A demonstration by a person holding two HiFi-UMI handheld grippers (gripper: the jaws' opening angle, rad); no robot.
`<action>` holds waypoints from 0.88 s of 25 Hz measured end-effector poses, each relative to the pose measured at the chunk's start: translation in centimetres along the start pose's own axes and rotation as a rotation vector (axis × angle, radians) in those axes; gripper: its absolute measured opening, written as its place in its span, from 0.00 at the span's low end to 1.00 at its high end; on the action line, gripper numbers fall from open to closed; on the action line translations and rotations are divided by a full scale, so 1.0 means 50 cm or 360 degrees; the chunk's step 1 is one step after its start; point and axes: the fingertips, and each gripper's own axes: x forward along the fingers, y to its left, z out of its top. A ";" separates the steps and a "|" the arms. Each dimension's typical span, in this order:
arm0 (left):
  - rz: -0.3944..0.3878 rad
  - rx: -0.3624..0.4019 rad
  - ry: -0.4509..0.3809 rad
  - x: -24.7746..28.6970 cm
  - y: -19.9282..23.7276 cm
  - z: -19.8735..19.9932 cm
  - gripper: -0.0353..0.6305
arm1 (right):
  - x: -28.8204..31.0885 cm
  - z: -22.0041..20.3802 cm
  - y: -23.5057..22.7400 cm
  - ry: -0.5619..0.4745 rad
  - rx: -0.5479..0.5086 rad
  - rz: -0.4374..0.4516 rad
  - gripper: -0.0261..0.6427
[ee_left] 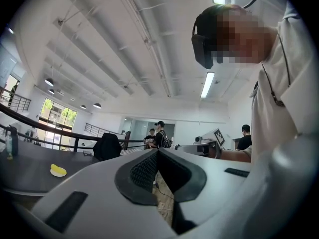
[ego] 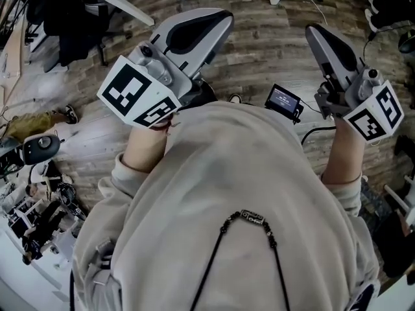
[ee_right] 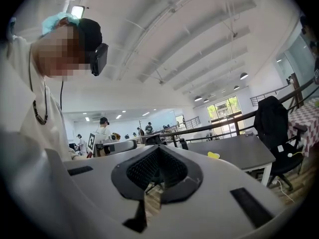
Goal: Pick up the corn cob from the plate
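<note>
Over wood-plank floor (ego: 259, 50) | left gripper (ee_left: 158, 151) fingers closed, empty | right gripper (ee_right: 158, 147) fingers closed, empty | pads (ee_right: 142, 172) black, ribbed

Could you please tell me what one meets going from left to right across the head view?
pile of equipment → left tool → small black device with a screen → right tool
</note>
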 end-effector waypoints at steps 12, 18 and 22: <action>-0.0107 -0.0047 -0.0003 0.013 0.055 -0.023 0.06 | 0.042 -0.009 -0.027 0.0007 0.0002 -0.0084 0.06; -0.0210 -0.0056 -0.0010 0.037 0.145 -0.006 0.06 | 0.103 0.028 -0.073 0.0003 0.0027 -0.0186 0.06; -0.0266 -0.0041 0.0003 0.048 0.225 0.012 0.06 | 0.163 0.069 -0.121 -0.0034 0.0008 -0.0252 0.06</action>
